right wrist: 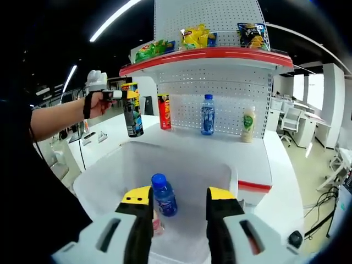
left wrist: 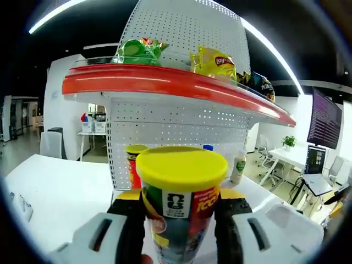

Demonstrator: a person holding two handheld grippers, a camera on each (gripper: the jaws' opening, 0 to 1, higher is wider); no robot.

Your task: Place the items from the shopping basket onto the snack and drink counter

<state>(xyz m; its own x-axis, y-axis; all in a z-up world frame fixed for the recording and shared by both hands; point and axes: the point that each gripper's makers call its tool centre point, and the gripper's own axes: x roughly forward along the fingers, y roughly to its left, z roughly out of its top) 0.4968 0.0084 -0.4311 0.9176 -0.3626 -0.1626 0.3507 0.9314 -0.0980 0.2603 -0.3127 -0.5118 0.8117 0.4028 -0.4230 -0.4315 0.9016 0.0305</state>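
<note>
White counter [right wrist: 220, 151] under red-edged pegboard shelf [right wrist: 209, 55].
Left gripper [left wrist: 179, 212] clenched on yellow-lidded chip can [left wrist: 180, 198]; right gripper [right wrist: 179, 206] released above blue-capped bottle [right wrist: 164, 195] in white basket [right wrist: 104, 176].

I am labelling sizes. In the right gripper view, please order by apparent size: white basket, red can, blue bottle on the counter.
1. white basket, clearly largest.
2. and 3. red can and blue bottle look alike; I will not rank them.

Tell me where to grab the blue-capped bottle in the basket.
Grip the blue-capped bottle around its neck, just below the cap, coming from above: it stands roughly upright in the white basket, cap uppermost, and the right gripper already straddles it, open.
</note>
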